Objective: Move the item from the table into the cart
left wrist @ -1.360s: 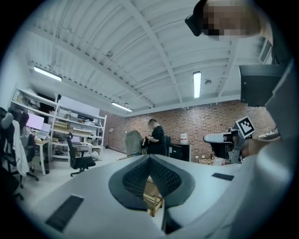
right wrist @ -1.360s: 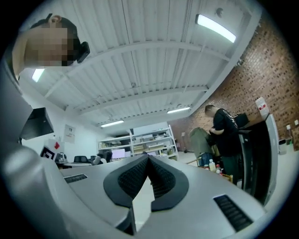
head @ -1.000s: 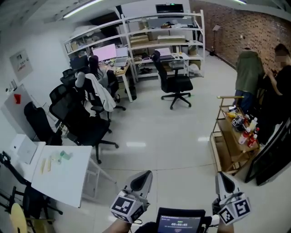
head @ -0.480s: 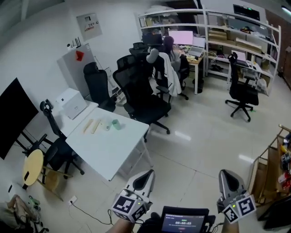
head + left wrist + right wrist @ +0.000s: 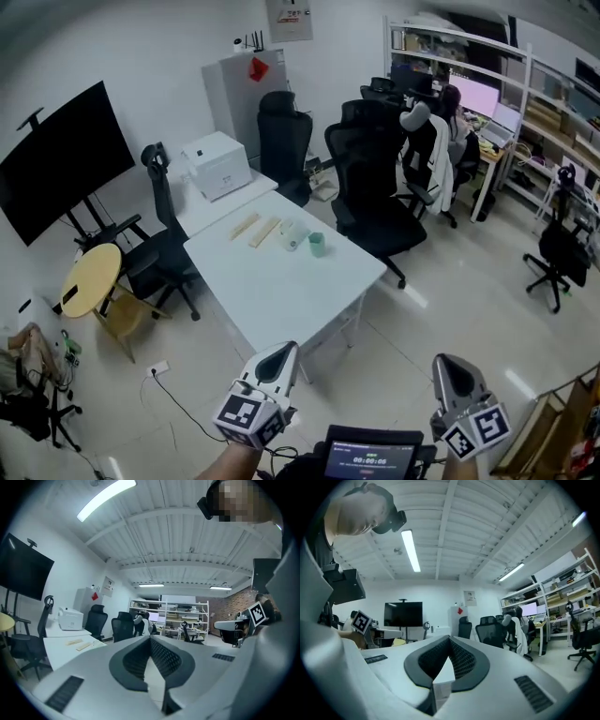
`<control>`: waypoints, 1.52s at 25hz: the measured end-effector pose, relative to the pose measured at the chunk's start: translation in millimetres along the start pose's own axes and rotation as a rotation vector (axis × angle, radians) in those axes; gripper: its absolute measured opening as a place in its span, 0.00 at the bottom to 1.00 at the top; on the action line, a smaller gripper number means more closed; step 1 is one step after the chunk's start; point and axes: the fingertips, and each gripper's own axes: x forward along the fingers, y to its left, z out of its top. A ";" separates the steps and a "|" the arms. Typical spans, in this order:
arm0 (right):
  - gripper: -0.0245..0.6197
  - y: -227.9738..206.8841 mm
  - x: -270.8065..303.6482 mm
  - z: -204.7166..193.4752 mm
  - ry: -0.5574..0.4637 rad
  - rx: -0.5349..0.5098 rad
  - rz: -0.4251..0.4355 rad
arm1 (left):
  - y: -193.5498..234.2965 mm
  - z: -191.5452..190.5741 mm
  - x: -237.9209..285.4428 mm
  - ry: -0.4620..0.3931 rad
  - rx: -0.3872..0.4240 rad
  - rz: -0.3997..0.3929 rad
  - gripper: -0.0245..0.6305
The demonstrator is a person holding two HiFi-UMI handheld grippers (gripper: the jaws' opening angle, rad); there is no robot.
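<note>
Nearest, low at the bottom edge of the head view: the left gripper (image 5: 280, 351) and the right gripper (image 5: 450, 362), well apart, both pointing away from the body. Between them, a small screen (image 5: 371, 458). Both clenched, pads pressed together at the tips, nothing held (plain in each gripper view, with only open room beyond the jaws). In the lower right corner, cut by the edge, a wooden cart (image 5: 555, 433).

Ahead of the left gripper, a white table (image 5: 281, 295), mostly bare. Toward its far end, in a loose row: two wooden strips (image 5: 255, 229) lying flat side by side, then a white roll (image 5: 292, 235), then a green cup (image 5: 317, 245) standing upright just beside the roll. None touched by either gripper; all well apart from the cart.

Beyond the table, a white box (image 5: 217, 163) on an adjoining surface, black office chairs (image 5: 373, 183), a round yellow side table (image 5: 91, 278) to the left, a black monitor (image 5: 58, 157) on a stand. Farthest, by the shelving (image 5: 525, 89), a seated person (image 5: 457, 108) at a desk.
</note>
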 end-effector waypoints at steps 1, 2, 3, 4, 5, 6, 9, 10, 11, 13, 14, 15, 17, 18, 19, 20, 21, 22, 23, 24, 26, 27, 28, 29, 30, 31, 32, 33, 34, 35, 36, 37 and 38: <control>0.04 3.0 18.5 -1.6 0.007 0.001 0.022 | 16.2 1.3 1.0 -0.002 0.000 0.025 0.04; 0.04 4.7 37.3 -2.8 0.011 0.002 0.044 | 31.8 2.7 3.0 -0.003 0.000 0.051 0.04; 0.04 5.7 57.1 -3.6 0.014 0.004 0.068 | 47.5 4.8 6.1 -0.005 -0.001 0.077 0.04; 0.04 6.9 78.3 -3.8 0.015 0.007 0.093 | 63.6 8.0 10.1 -0.006 0.001 0.103 0.04; 0.04 8.5 100.2 -3.4 0.016 0.012 0.118 | 79.6 12.0 14.5 -0.003 0.006 0.127 0.04; 0.04 10.3 121.9 -2.6 0.018 0.018 0.143 | 94.8 16.3 18.6 0.004 0.012 0.149 0.04; 0.04 14.8 180.8 1.1 0.030 0.029 0.223 | 131.4 28.0 26.4 0.026 0.015 0.197 0.04; 0.04 16.0 200.1 0.7 0.034 0.024 0.247 | 143.8 30.8 27.9 0.030 0.020 0.217 0.04; 0.04 18.7 220.1 -1.0 0.039 0.020 0.269 | 158.5 33.5 29.0 0.033 0.029 0.244 0.04; 0.04 33.2 261.6 -2.7 0.043 0.014 0.312 | 194.3 40.5 28.9 0.036 0.039 0.299 0.04; 0.04 43.8 282.3 -3.0 0.043 0.009 0.334 | 213.9 44.1 28.9 0.033 0.046 0.319 0.04; 0.04 54.3 302.8 -4.8 0.046 0.005 0.352 | 233.2 46.7 29.4 0.029 0.053 0.334 0.04; 0.04 72.7 342.5 -14.5 0.059 0.010 0.377 | 270.3 47.0 30.5 0.018 0.054 0.355 0.04; 0.04 81.0 361.3 -20.8 0.065 0.019 0.379 | 289.0 45.3 30.2 0.014 0.050 0.363 0.04; 0.04 89.6 379.8 -27.0 0.071 0.030 0.373 | 309.1 43.5 29.0 0.012 0.046 0.369 0.04; 0.04 99.0 398.9 -32.8 0.076 0.042 0.360 | 331.2 42.3 27.2 0.008 0.043 0.372 0.04; 0.04 109.7 418.9 -38.7 0.083 0.054 0.343 | 355.6 41.6 24.3 0.004 0.041 0.373 0.04; 0.04 121.8 439.5 -44.9 0.091 0.066 0.323 | 381.7 40.7 20.4 0.000 0.039 0.374 0.04; 0.04 135.1 459.9 -51.5 0.098 0.077 0.302 | 408.4 39.6 15.8 0.001 0.037 0.373 0.04; 0.04 149.2 479.5 -57.8 0.103 0.086 0.281 | 435.0 38.6 11.4 0.005 0.034 0.368 0.04; 0.04 176.3 516.9 -66.7 0.107 0.092 0.239 | 486.2 36.5 7.1 0.019 0.024 0.341 0.04; 0.04 187.5 535.5 -69.1 0.107 0.091 0.216 | 511.1 35.2 8.2 0.028 0.013 0.326 0.04; 0.04 196.2 554.7 -70.4 0.108 0.091 0.195 | 535.2 34.0 11.9 0.037 -0.003 0.315 0.04; 0.04 202.6 574.0 -72.0 0.115 0.094 0.180 | 557.0 32.7 17.8 0.046 -0.021 0.311 0.04; 0.07 207.3 592.0 -75.2 0.133 0.099 0.176 | 575.1 31.5 25.2 0.054 -0.036 0.307 0.04; 0.16 210.2 607.8 -80.1 0.156 0.101 0.178 | 589.1 31.0 34.1 0.057 -0.041 0.299 0.04; 0.17 210.8 621.2 -85.4 0.173 0.098 0.180 | 600.3 30.9 44.3 0.058 -0.036 0.285 0.04; 0.17 209.0 632.9 -90.0 0.180 0.095 0.176 | 610.4 30.1 55.7 0.060 -0.024 0.272 0.04; 0.17 205.6 643.4 -94.6 0.178 0.095 0.172 | 620.0 27.6 67.7 0.068 -0.009 0.264 0.04; 0.17 201.1 653.2 -100.3 0.176 0.098 0.174 | 628.7 23.5 79.5 0.079 0.002 0.264 0.04; 0.24 195.7 662.8 -107.2 0.182 0.100 0.182 | 635.6 18.9 90.7 0.090 0.006 0.271 0.04; 0.29 189.6 672.8 -113.8 0.193 0.099 0.191 | 640.8 15.5 101.5 0.096 0.003 0.277 0.04; 0.29 184.1 683.8 -118.7 0.204 0.101 0.194 | 645.8 14.3 112.4 0.100 -0.001 0.273 0.04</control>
